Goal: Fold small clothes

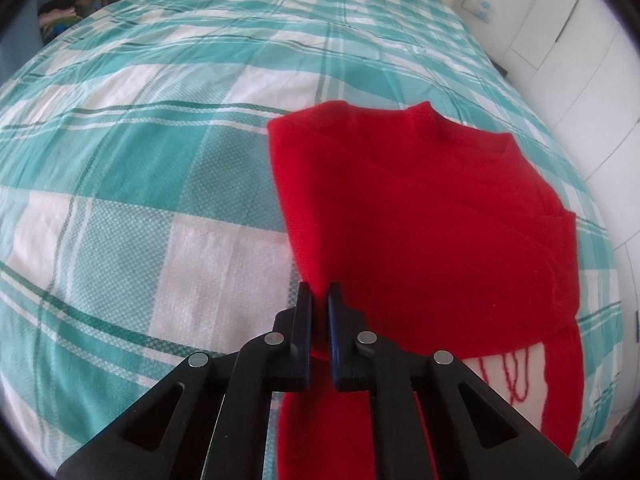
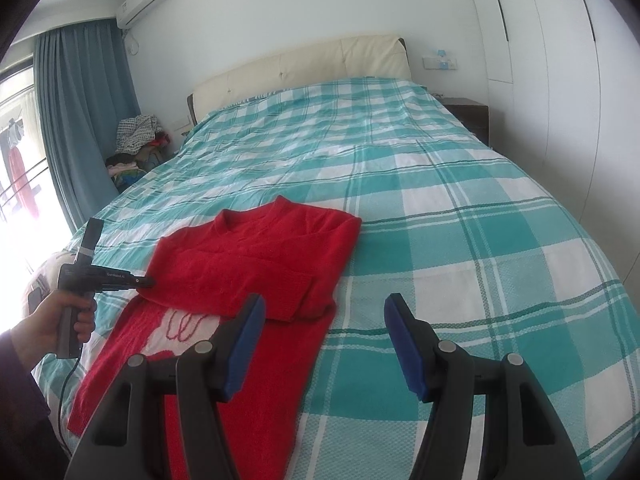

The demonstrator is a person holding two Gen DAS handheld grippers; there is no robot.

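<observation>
Sweater (image 1: 420, 216): red, centre-right of the left wrist view, on the checked bedspread (image 1: 140, 184).
Left gripper (image 1: 319, 300): jaws pinched on the sweater's edge, lower centre; lift evenly.
Right wrist view: sweater (image 2: 256, 256) left of centre, sleeves folded in.
Right gripper (image 2: 324, 312): jaws wide, empty; should take the opposite edge.

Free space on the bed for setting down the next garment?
Bare checked teal-and-white bedsheet spans from the red knitted sweater to the cream padded headboard and the white wardrobe side. Crowded: the near curtain-side corner, with sweater, left gripper and hand.
</observation>
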